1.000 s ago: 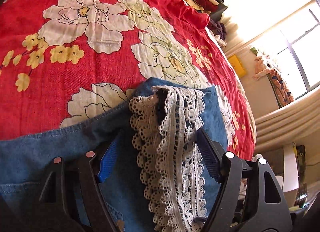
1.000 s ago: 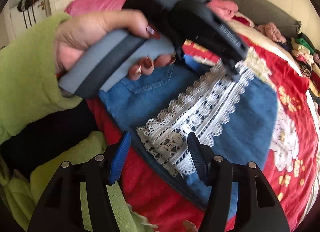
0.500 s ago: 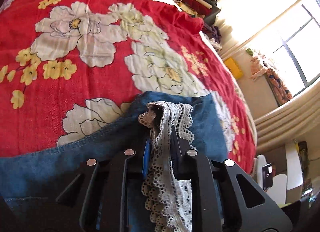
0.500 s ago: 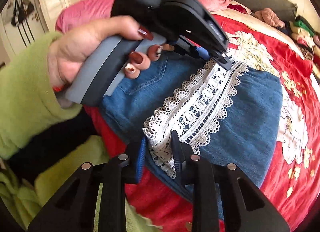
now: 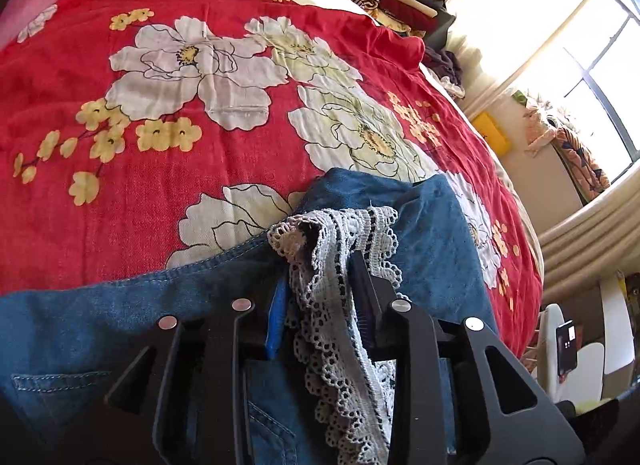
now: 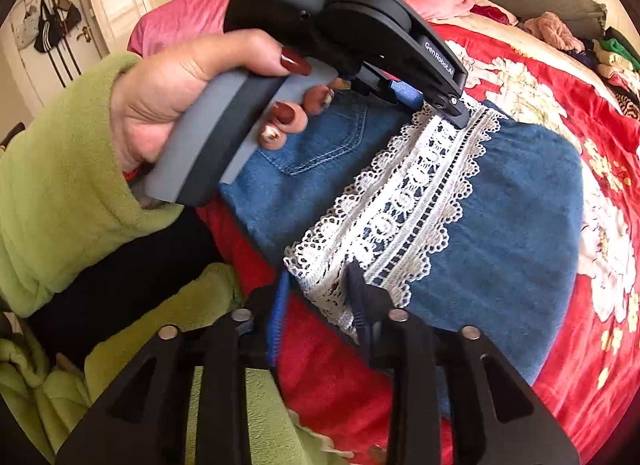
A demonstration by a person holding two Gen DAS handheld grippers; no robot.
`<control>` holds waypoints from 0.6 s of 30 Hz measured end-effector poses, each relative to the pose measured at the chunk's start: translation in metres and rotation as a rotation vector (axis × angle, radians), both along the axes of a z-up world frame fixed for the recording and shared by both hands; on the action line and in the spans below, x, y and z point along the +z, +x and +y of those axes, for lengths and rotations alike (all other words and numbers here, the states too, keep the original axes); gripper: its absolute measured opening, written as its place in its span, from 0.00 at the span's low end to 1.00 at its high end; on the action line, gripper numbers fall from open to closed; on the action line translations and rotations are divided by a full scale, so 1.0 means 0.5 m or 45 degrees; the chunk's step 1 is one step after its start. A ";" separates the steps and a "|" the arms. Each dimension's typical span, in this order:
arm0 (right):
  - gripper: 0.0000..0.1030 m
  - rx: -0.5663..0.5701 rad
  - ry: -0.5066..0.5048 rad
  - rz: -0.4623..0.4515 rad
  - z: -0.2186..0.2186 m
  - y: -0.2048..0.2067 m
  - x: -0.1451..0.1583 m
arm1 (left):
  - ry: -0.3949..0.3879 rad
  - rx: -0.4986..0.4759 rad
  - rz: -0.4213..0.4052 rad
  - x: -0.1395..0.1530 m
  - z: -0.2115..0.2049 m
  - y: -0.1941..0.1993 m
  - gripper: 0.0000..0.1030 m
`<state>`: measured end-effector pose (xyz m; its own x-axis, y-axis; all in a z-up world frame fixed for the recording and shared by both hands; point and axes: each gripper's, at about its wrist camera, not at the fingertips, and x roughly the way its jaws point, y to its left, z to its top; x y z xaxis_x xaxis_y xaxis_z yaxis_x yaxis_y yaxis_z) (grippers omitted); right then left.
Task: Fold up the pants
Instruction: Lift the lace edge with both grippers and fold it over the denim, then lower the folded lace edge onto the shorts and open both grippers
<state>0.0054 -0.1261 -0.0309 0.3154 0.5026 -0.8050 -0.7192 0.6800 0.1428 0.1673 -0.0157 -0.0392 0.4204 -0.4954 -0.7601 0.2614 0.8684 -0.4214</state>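
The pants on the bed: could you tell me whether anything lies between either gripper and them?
Nothing visible does. The left gripper and the right gripper each already have the pants' lace trim between their fingers, with the jaws opening. The red bedspread beyond the pants lies bare.

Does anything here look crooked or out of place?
Only a little: the lace hem of the denim pants is bunched up between the left tongs. Nothing looks damaged or spilled.

both tongs [image 5: 320,289] closed onto lace hem [image 6: 384,225], now opening
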 end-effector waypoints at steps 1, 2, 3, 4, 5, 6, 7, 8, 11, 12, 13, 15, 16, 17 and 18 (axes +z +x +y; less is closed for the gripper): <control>0.35 -0.004 0.015 0.001 -0.007 -0.002 0.010 | 0.010 0.002 -0.012 0.005 0.001 -0.002 0.25; 0.36 -0.012 0.040 0.000 -0.017 -0.003 0.022 | 0.036 0.007 -0.035 0.013 0.002 -0.008 0.26; 0.41 -0.031 0.074 -0.011 -0.034 -0.003 0.039 | 0.051 0.013 -0.050 0.019 0.003 -0.013 0.27; 0.47 -0.055 0.090 -0.028 -0.048 -0.003 0.051 | 0.073 0.023 -0.070 0.028 0.006 -0.021 0.27; 0.48 -0.085 0.101 -0.045 -0.064 -0.002 0.062 | 0.084 0.035 -0.082 0.035 0.007 -0.029 0.27; 0.50 -0.121 0.111 -0.061 -0.085 0.001 0.071 | 0.089 0.046 -0.094 0.041 0.008 -0.038 0.27; 0.50 -0.156 0.111 -0.072 -0.103 0.005 0.075 | 0.095 0.048 -0.111 0.051 0.006 -0.053 0.26; 0.50 -0.192 0.103 -0.079 -0.119 0.009 0.075 | 0.104 0.043 -0.128 0.060 0.002 -0.065 0.26; 0.50 -0.280 0.076 -0.063 -0.159 0.020 0.062 | 0.137 -0.014 -0.197 0.090 -0.027 -0.114 0.26; 0.50 -0.286 0.075 -0.049 -0.168 0.020 0.054 | 0.132 -0.042 -0.207 0.094 -0.040 -0.132 0.26; 0.50 -0.282 0.062 -0.042 -0.171 0.018 0.047 | 0.126 -0.078 -0.210 0.094 -0.056 -0.154 0.26; 0.50 -0.269 -0.005 -0.014 -0.171 0.016 0.023 | 0.147 -0.142 -0.196 0.079 -0.086 -0.186 0.26; 0.49 -0.279 -0.045 0.002 -0.171 0.018 0.009 | 0.170 -0.178 -0.185 0.068 -0.100 -0.202 0.26; 0.49 -0.287 -0.072 0.023 -0.175 0.019 -0.006 | 0.211 -0.212 -0.170 0.053 -0.116 -0.218 0.26; 0.48 -0.295 -0.092 0.049 -0.179 0.019 -0.021 | 0.260 -0.232 -0.153 0.036 -0.129 -0.230 0.26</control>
<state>0.0148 -0.2155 -0.0416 0.3839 0.3609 -0.8500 -0.5378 0.8356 0.1119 0.0524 -0.0803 -0.0213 0.4316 -0.4132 -0.8018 0.4582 0.8661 -0.1997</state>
